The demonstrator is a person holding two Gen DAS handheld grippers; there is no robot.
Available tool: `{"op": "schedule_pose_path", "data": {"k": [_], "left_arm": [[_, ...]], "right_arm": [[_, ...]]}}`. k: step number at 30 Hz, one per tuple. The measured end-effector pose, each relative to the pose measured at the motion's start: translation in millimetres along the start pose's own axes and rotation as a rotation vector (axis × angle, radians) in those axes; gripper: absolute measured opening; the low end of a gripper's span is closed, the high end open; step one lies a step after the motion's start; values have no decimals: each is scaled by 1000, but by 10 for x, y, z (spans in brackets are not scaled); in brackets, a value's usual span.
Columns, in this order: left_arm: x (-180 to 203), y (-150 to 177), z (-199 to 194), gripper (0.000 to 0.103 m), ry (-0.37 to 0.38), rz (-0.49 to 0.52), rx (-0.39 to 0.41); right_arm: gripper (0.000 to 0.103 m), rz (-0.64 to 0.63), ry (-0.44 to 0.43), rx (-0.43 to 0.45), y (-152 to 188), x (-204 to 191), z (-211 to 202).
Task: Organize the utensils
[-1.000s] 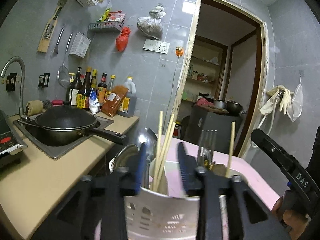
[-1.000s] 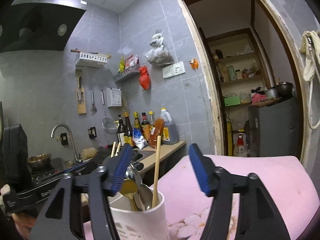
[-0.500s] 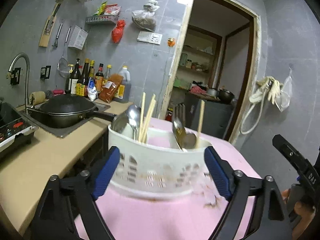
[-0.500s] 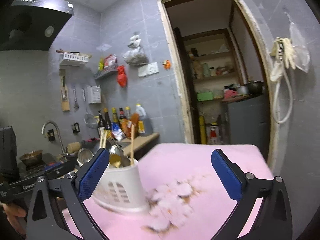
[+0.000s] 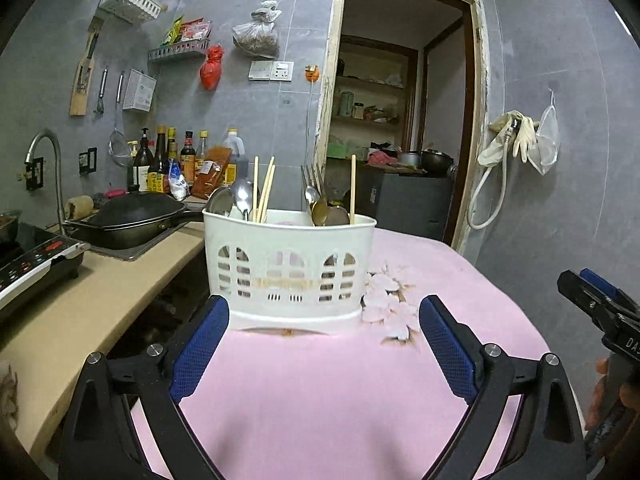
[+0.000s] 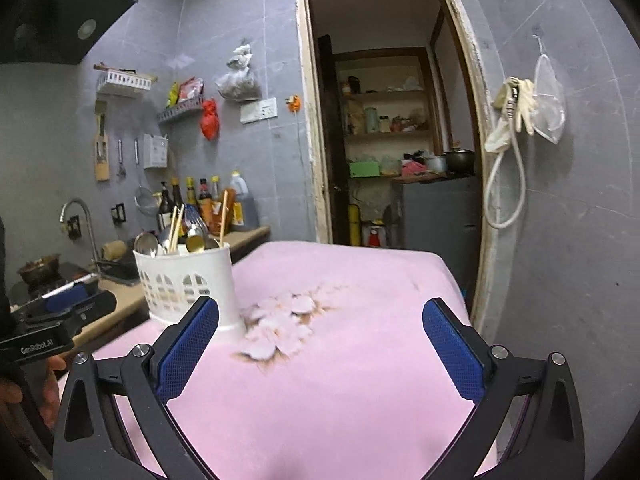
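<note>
Pink table cover (image 5: 328,392) fills the foreground, with a pale flower print (image 5: 390,304) near its middle. To the left runs a beige counter (image 5: 100,292) carrying a black wok (image 5: 132,218) set in the sink, an induction hob (image 5: 36,264) and a row of sauce bottles (image 5: 176,164) against the grey tiles.

White perforated utensil caddy (image 5: 290,266) stands upright on the pink cover at its counter-side edge, just beside the flower print. Contents stand on end: chopsticks (image 5: 264,190), spoons (image 5: 240,198) and a fork (image 5: 312,178), sorted into separate compartments; one more chopstick stands alone at the right end.

Left gripper (image 5: 324,350): jaws spread wide, holding nothing, blue pads level with the caddy's base, not touching it.

Right gripper (image 6: 320,354): jaws also wide and empty, over bare pink cloth, caddy (image 6: 186,284) ahead to its left.
</note>
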State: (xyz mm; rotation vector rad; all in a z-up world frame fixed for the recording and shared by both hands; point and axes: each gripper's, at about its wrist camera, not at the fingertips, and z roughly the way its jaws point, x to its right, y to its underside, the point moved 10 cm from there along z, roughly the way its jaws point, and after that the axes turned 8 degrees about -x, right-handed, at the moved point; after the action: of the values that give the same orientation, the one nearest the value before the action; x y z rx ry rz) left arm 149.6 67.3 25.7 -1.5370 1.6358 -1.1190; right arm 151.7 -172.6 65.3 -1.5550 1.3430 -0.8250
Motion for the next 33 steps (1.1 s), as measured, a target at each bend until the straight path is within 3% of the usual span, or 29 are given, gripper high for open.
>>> {"op": "schedule_pose_path", "data": {"k": [8,33], "left_arm": [[22,109,-55,93,-30,2,11],[4,129,-59,93,-28,-3,9]], "right_arm": [[103,-29,34,4,113,-6,-87],[103,-18,28,-22,181,19,-58]]}}
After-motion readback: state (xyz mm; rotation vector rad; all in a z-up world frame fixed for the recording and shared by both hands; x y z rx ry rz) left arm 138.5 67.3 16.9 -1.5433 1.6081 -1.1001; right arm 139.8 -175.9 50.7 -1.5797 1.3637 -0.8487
